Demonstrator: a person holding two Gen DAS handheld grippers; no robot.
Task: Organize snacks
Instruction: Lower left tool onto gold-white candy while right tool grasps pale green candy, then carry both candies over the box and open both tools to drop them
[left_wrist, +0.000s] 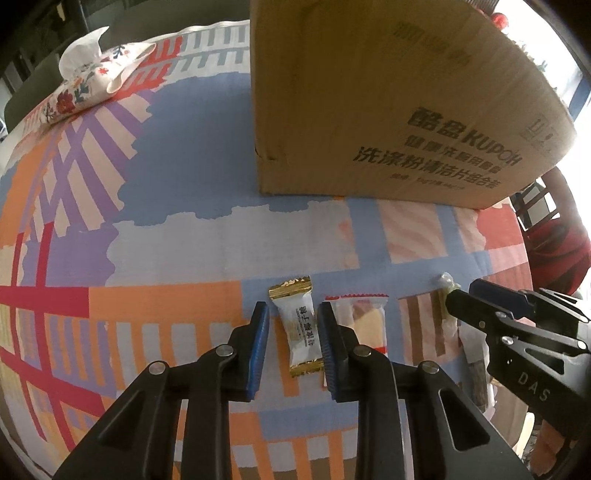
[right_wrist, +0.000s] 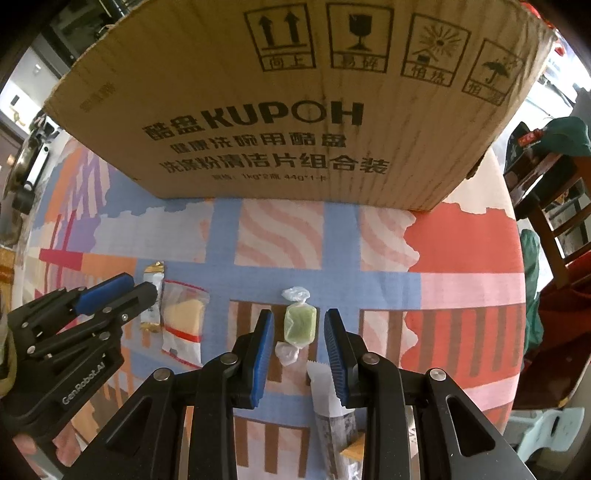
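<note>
Two handheld grippers point down over a patterned tablecloth (left_wrist: 177, 221) below a cardboard box (left_wrist: 369, 92) (printed KUPOH). The left gripper (left_wrist: 293, 343) straddles a gold-ended white candy (left_wrist: 300, 328) at lower centre, pads just clear. The right gripper (right_wrist: 300, 341) likewise brackets a green candy (right_wrist: 300, 323) at centre, jaws narrowly apart, gripping nothing.

Matt corrugated cardboard box (right_wrist: 295, 110) (creased), glossy plastic candy wrapper (right_wrist: 300, 325).

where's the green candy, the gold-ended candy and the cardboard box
green candy (right_wrist: 300, 322): right wrist view, middle of its green body
gold-ended candy (left_wrist: 300, 329): left wrist view, centre of its white wrapper
cardboard box (right_wrist: 280, 122): right wrist view, printed front wall
</note>
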